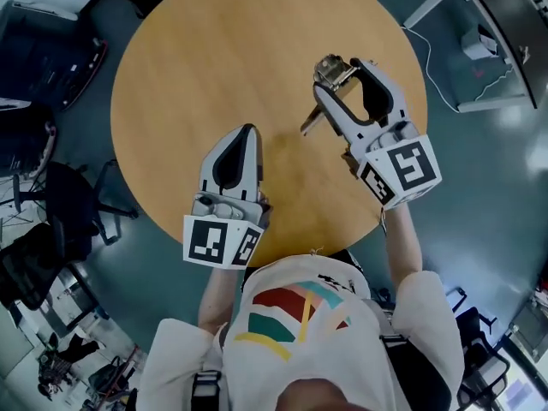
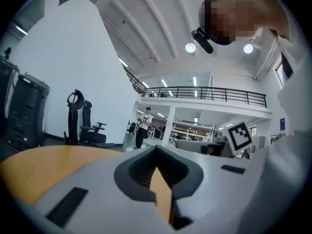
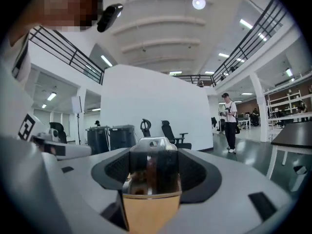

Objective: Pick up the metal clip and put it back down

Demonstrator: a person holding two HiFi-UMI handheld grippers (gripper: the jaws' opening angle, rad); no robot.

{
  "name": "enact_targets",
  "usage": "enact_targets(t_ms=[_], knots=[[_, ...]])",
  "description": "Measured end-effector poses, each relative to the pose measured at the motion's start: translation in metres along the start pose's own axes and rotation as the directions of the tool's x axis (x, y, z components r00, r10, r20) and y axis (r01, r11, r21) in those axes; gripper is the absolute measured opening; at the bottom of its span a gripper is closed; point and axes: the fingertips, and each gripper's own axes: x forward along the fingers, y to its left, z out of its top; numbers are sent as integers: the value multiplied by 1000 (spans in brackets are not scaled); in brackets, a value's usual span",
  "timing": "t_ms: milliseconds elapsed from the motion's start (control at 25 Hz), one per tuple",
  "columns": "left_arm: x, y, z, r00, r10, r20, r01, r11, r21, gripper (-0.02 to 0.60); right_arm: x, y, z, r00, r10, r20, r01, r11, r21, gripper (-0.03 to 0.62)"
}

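Observation:
A shiny metal clip [image 1: 333, 69] is held in the air over the right part of the round wooden table [image 1: 214, 58]. My right gripper [image 1: 336, 82] is shut on it. In the right gripper view the clip [image 3: 151, 165] fills the gap between the jaws, with its dark handles upright. Its shadow [image 1: 312, 125] falls on the wood below. My left gripper [image 1: 248, 133] hovers over the near middle of the table with its jaws together and nothing in them. In the left gripper view only a thin slit shows between the jaws of the left gripper [image 2: 157, 178].
Black office chairs [image 1: 73, 208] stand to the left of the table. A white desk [image 1: 479, 41] with cables stands at the far right. A person [image 3: 229, 122] stands far off in the hall. The table's near edge [image 1: 282, 251] lies just before my body.

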Motion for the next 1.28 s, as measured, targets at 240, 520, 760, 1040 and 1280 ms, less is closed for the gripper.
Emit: enact_targets(t_ms=[240,520,760,1040,1280], knots=[[-65,-1,77,981,102,164,-110,993,40,43,-47,111,58,989,73,133,-83,994,76,279],[-131,15,93,952,197,235,-202,979,-2,43,-66,185,82,960,207,187,-232,965,122,279],[-150,18,92,941,227,251,-236,972,5,43,-72,200,85,953,233,194,-256,961,104,279],[-134,13,94,939,231,253,-238,971,-5,43,-76,179,83,957,224,185,-248,961,119,279],[-139,16,86,939,247,241,-247,969,-31,43,-67,188,80,954,256,154,-275,954,116,279]])
